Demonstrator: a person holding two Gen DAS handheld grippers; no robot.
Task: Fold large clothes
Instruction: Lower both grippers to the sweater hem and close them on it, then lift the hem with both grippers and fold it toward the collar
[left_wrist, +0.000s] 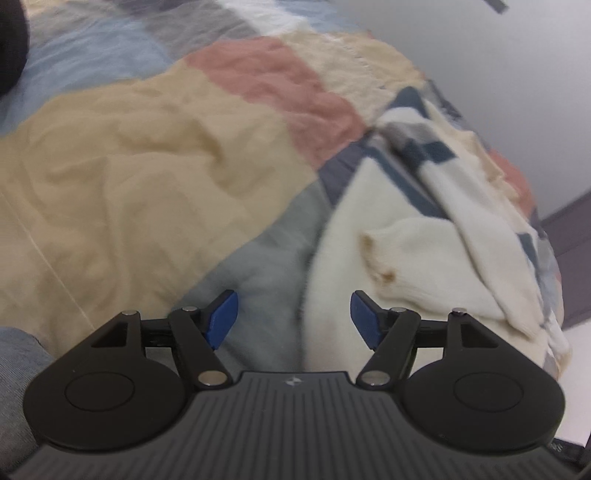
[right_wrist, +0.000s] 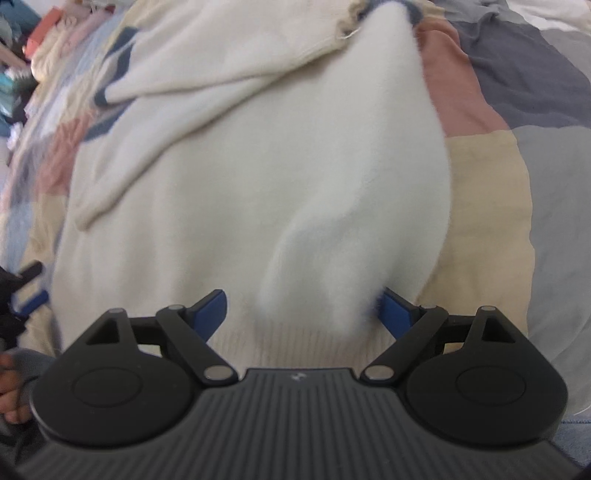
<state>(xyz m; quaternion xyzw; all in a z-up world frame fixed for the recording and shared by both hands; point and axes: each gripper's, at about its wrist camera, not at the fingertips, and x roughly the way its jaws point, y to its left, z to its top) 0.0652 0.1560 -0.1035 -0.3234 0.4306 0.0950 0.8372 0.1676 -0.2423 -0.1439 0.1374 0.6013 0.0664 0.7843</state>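
A cream sweater (right_wrist: 229, 177) is spread on a patchwork quilt (left_wrist: 129, 166). The left gripper (left_wrist: 293, 317) and right gripper (right_wrist: 301, 310) are held above it, fingers spread, nothing pinched.

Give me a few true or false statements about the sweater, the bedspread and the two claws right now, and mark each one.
1. The sweater is cream white with dark blue patches. True.
2. It lies on a plain white sheet. False: the bedspread is patchwork in tan, pink, grey and blue.
3. The left claw is clamped on fabric. False: its jaws stand open, gripping nothing.
4. The right claw is open above the ribbed hem. True.
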